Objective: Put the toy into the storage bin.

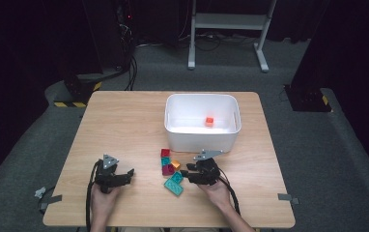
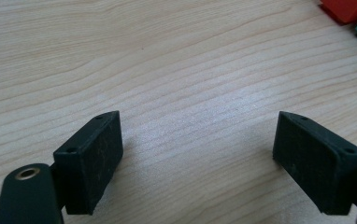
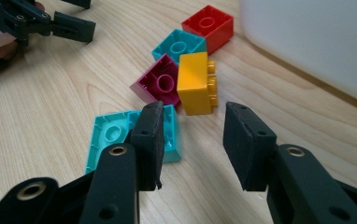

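Beside white bin (image 1: 202, 137), unmarked yellow brick (image 3: 196, 84) ahead of right gripper (image 3: 193, 140).

We see a light wood-grain table (image 1: 124, 121) with pale streaky grain lines. White bin (image 1: 173, 135), glossy, with one orange-red block (image 1: 209, 122) inside. Loose blocks: red block (image 3: 208, 22), teal block (image 3: 179, 45), magenta block (image 3: 159, 84), yellow block (image 3: 196, 83), and a lighter turquoise flat block (image 3: 113, 135), its underside a paler mint shade. We read both grippers as matte black: left gripper (image 2: 197, 154), right gripper (image 3: 190, 140); brass-coloured rivets on the arms, grey plates on top. Floor is grey carpet (image 1: 327, 159); black-and-yellow hazard stripes (image 1: 71, 104) at far left.
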`<state>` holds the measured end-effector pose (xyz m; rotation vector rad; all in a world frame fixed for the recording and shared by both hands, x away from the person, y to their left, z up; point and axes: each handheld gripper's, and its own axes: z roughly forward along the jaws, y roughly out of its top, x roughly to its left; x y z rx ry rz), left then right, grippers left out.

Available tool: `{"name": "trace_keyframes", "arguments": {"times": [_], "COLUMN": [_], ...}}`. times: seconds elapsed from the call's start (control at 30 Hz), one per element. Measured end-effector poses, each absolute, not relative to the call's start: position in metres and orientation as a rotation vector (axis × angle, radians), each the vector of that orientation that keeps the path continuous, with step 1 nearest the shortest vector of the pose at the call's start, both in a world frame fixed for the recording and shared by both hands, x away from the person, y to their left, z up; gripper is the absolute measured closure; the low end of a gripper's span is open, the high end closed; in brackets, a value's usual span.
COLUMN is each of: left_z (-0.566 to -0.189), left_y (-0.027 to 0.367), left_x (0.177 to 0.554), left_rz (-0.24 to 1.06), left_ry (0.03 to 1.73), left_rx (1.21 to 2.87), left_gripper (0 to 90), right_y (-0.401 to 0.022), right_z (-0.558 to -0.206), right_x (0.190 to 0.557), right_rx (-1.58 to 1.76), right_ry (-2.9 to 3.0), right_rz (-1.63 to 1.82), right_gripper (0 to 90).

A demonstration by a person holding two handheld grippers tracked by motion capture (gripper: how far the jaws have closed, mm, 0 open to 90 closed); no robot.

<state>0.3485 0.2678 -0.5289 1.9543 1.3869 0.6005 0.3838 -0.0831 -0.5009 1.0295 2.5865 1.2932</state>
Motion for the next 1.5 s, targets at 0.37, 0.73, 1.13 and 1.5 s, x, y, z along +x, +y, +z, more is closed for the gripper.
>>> {"name": "trace_keyframes", "arguments": {"times": [0.37,0.73,1.13,1.5], "left_z": [-0.529,-0.529,-0.529,-0.529], "left_y": [0.268,0.268,0.268,0.268], "left_x": [0.348,0.348,0.348,0.349], "left_rz": [0.6,0.6,0.6,0.6], "left_ry": [1.387,1.387,1.387,1.387], "left_rx": [1.954,1.954,1.955,1.954], "left_gripper": [16.1,16.1,16.1,16.1], "right_y": [-0.072,-0.069,-0.069,-0.074], "right_z": [-0.509,-0.512,-0.511,-0.507], "right_x": [0.386,0.387,0.386,0.386], "right_rx": [1.027,1.021,0.996,1.0], "right_ry": [2.622,2.644,2.647,2.632], "right_rz": [1.295,1.267,1.259,1.267], "right_gripper": [67.0,77.0,87.1,87.8]}}
